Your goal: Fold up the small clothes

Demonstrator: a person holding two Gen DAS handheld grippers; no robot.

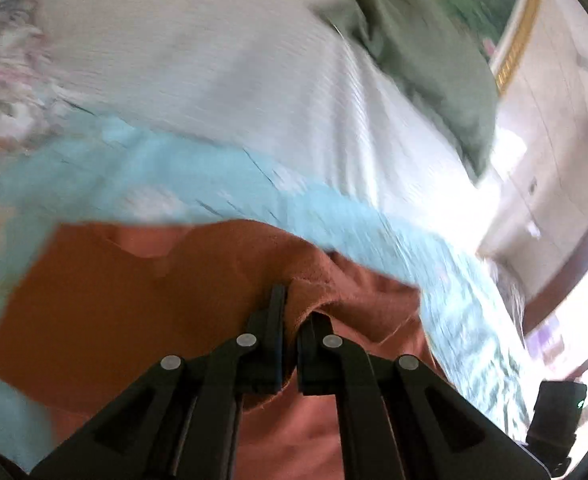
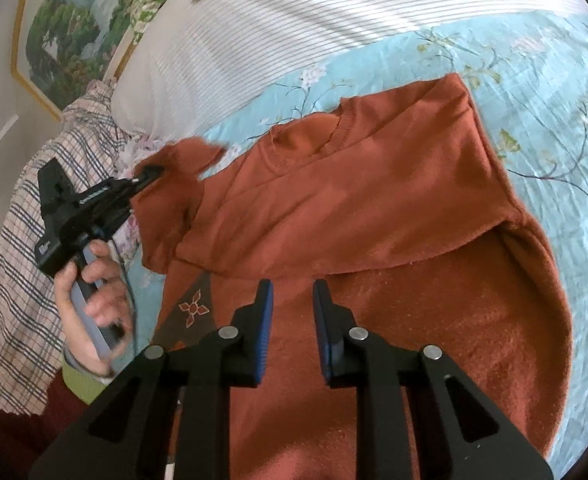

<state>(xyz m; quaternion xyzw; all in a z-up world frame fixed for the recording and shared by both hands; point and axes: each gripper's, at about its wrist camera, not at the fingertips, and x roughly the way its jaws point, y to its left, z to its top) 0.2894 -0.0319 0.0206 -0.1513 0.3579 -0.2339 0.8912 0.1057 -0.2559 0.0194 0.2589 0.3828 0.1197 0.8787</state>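
The left tongs (image 1: 290, 320) are pressed together on a bunched edge of the rust-orange top (image 2: 373, 208), at what looks like a sleeve on the person's left side, lifted a little clear of the bed; the right wrist view shows the same pinch from the side, with the left hand (image 2: 94, 280) gripping the handle. The right tongs (image 2: 292, 312) are spread, holding nothing, and hang just above the lower body of the top. The garment lies on the blue floral bedsheet (image 2: 553, 92), below the white ribbed pillow (image 2: 294, 12), with one side already turned over across the chest. It looks like a light, soft knit: limp, likely to sag and crease wherever it is not supported, and not slippery, so a pinch on a seam or cuff should hold well. Good places to grip are the sleeve end, the shoulder seam and the hem corners, since a hold in mid-cloth would only bunch it. Its long axis runs from the neckline (image 2: 313, 148), which points away toward the pillow, down to the hem nearest the right tongs, slightly slanted in that view.
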